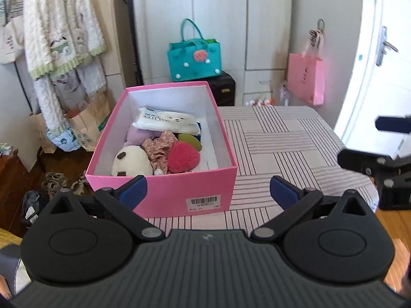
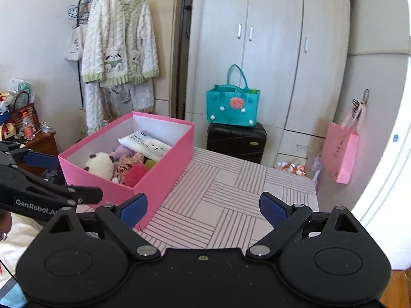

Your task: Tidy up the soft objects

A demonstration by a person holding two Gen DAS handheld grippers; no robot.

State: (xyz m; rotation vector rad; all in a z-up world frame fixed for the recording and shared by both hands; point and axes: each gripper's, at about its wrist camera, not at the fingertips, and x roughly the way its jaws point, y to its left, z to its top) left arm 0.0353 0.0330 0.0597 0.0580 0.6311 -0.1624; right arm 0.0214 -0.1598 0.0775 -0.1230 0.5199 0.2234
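Fingers on both tools are standing spread wide with nothing between them: we are holding the left gripper (image 1: 208, 192) released in front of the pink box (image 1: 164, 192), and the right gripper (image 2: 203, 209) equally released above the striped tablecloth (image 2: 231, 192).

We are finding the soft objects gathered inside the box, which is sitting on the left part of the table. We are counting a panda plush (image 1: 131, 163) at the near left corner, a red fluffy heart (image 1: 183, 157) just beside it, a floral fabric piece (image 1: 159, 148) between them, a lilac soft item (image 1: 134, 136) behind, a green piece (image 1: 191, 140) partly hidden, and a white cotton-pad pack (image 1: 167, 122) lying on top toward the far end.

We are seeing no loose soft item on the cloth in either view. In our judgement the collecting is looking essentially complete. Whether a lid or further tidying inside the box is remaining, we are unable to tell from these views.
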